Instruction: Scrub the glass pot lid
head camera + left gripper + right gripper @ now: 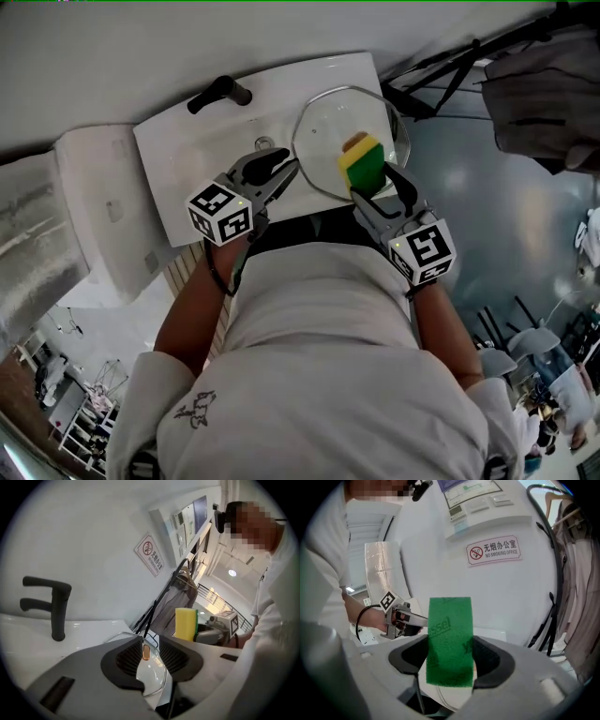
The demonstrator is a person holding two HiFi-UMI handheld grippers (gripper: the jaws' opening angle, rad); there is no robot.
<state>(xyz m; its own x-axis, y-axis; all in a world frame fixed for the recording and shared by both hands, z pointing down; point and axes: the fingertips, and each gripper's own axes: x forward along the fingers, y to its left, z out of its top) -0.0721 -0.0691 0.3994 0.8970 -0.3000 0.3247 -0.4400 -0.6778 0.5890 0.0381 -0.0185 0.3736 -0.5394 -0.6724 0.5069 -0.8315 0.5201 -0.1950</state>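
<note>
The round glass pot lid [330, 127] lies in the white sink [202, 150], its orange knob [354, 141] near the middle. My left gripper [286, 167] is at the lid's left rim. In the left gripper view its jaws stand a little apart, with the lid's edge [154, 672] and the knob [146, 652] showing in the gap and the pads not pressing on it. My right gripper [378, 185] is shut on a yellow and green sponge [364, 167], held upright over the lid's near side. The sponge's green face [450, 639] fills the right gripper view.
A black faucet [220, 94] stands at the sink's back left. A foil-wrapped block [89, 211] sits left of the sink. At the right are a black stand [441, 66] and a hanging grey garment [539, 94]. A white wall rises behind the sink.
</note>
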